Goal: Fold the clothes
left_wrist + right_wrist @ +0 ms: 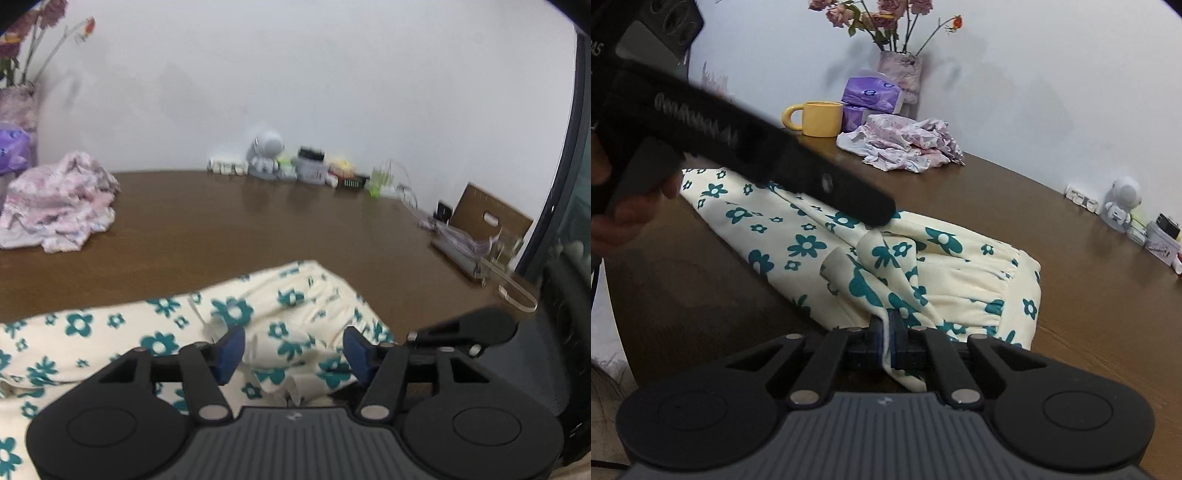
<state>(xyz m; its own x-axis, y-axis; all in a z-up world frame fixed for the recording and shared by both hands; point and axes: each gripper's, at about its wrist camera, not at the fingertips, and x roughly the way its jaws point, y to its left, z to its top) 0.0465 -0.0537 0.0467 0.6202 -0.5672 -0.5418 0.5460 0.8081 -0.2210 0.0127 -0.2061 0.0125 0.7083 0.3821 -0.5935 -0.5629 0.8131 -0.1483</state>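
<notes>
Left gripper (293, 350) stands half open above the flowered garment (122, 332), pads (231, 352) either side of a raised crease but not pressing it. From my left wrist the cloth runs long toward the left and lies across the near part of the table (258, 221); its near hem is hidden under the tool.

Right gripper (888, 338) is clamped on a fold of the garment's near edge. My left tool crosses the upper left there, covering the far end.
</notes>
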